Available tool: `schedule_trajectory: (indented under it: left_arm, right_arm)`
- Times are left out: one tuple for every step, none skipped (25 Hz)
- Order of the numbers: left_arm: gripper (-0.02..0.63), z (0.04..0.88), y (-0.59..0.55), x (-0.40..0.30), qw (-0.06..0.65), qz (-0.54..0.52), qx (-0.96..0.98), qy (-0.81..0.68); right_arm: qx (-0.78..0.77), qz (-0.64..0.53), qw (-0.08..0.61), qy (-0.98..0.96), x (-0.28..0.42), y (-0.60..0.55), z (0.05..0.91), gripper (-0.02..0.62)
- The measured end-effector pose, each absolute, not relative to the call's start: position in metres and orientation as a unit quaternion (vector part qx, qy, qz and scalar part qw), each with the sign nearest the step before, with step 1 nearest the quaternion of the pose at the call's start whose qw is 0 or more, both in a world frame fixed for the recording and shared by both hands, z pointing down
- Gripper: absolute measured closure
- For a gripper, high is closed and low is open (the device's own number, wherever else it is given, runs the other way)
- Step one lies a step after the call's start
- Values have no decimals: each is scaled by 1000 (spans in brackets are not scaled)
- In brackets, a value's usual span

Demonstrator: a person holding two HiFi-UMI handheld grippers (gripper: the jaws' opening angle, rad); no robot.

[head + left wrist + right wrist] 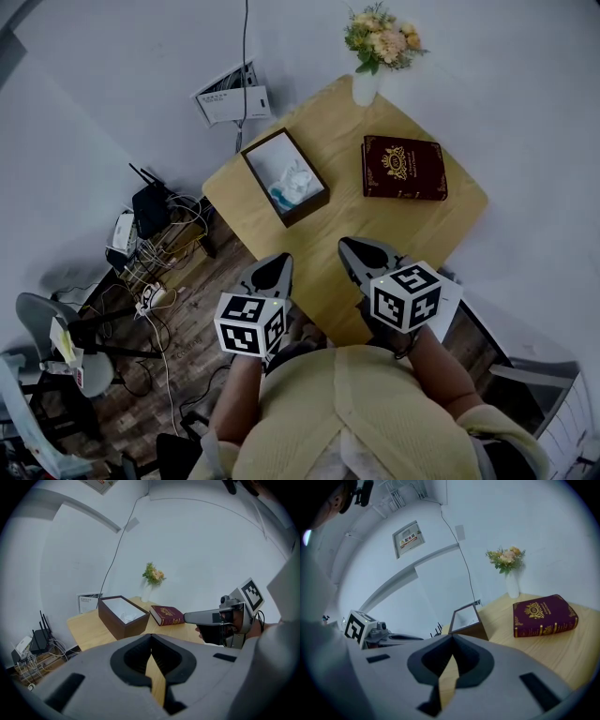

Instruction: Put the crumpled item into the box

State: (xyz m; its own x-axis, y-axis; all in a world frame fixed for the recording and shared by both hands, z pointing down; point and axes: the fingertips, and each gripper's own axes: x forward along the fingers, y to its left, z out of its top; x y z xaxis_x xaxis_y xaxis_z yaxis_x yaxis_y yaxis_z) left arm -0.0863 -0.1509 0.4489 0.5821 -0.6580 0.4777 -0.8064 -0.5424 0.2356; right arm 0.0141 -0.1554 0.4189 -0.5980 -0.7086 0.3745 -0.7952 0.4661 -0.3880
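On the wooden table (375,225) stands an open dark brown box (260,172). A crumpled white item with a bit of blue (292,182) lies inside it, and it shows as a white lump (127,617) in the left gripper view. Over the table's near edge, my left gripper (279,262) is shut and holds nothing; the box is well ahead of it. My right gripper (350,247) hovers beside it, also shut and empty. In each gripper view the jaws (151,639) (452,640) meet at the tips. The box (466,620) lies ahead and left of the right gripper.
A maroon book (403,167) lies on the table to the right of the box. A white vase of flowers (375,42) stands at the far corner. On the floor to the left are routers and tangled cables (150,234) and a grey chair (52,342).
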Motion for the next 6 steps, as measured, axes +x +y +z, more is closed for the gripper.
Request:
schedule_trajectory:
  left_arm:
    - [584,449,-152,-87,220,168,862,-425]
    - [584,448,-153,-88,220,167,861,-426]
    - [584,447,-155,-88,218,165,861,-428]
    - [584,446,-157,-89,216,163,861,-430]
    - [584,445,-160,-91,214,162,861,-432]
    - [584,443,-163,-92,211,160,861,-434]
  right_arm:
    - [441,269,81,-853,14,-156,419,566]
    - [440,267,82,-853,13,-157,418,566]
    - [439,265,82,-854,13,-159,417,566]
    - [438,262,82,-856,12,-161,417,566]
    - [436,259,82,-858,11,-164,416,566]
    - [435,256,82,-860,9,-167,415,566]
